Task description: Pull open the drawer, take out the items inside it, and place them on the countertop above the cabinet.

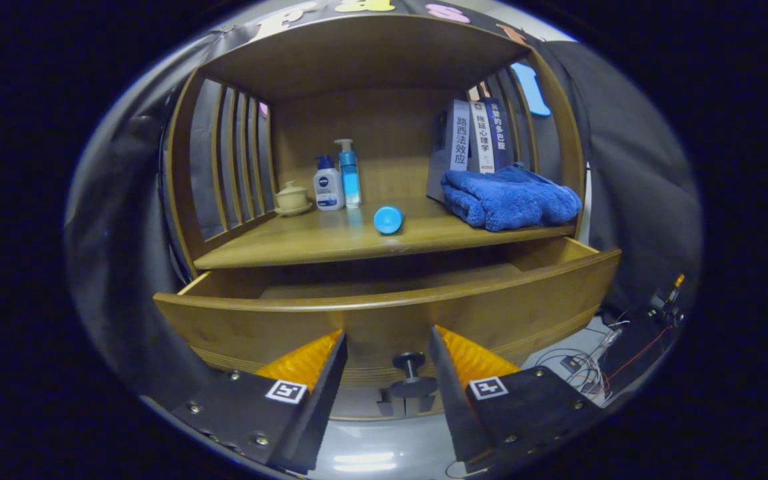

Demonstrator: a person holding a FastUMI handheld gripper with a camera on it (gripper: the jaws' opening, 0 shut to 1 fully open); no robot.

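The drawer [384,313] stands pulled out below the bench [331,243], its knob [412,373] between the spread, empty tongs [387,347]. Judging from here, lift the tongs over the front panel, then reach down inside; contents stay hidden.

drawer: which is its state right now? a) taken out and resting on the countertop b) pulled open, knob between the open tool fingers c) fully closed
b: the drawer stands pulled out below the countertop, and its knob sits untouched between the spread fingers of the tool.
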